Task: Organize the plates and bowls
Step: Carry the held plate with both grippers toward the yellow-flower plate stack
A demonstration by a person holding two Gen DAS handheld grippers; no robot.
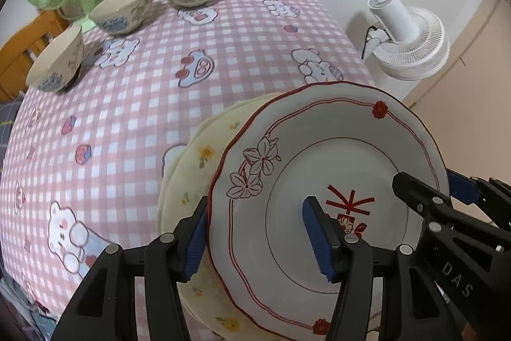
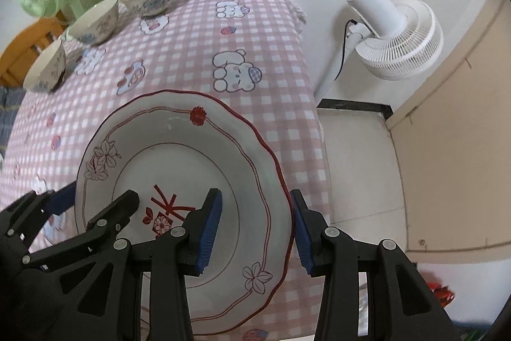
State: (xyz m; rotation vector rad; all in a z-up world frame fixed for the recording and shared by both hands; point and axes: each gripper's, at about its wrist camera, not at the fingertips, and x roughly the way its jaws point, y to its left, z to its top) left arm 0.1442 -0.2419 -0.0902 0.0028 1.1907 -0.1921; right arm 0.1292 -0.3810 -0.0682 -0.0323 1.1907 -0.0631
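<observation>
You have both grippers, left (image 1: 258, 237) and right (image 2: 255, 232), half-open and clamped on opposite rims of the red-edged plate (image 1: 335, 149), level over the yellow plate (image 1: 191, 168) for stacking.

The left gripper (image 1: 258, 237) holds the left rim of a white plate with red flowers (image 1: 335, 155) between its blue pads, and the right gripper (image 1: 428, 187) holds the opposite rim. Under it lies a pale yellow plate (image 1: 194, 168) on the pink checked tablecloth (image 1: 127, 117). Three bowls (image 1: 123, 8) stand far behind.
</observation>
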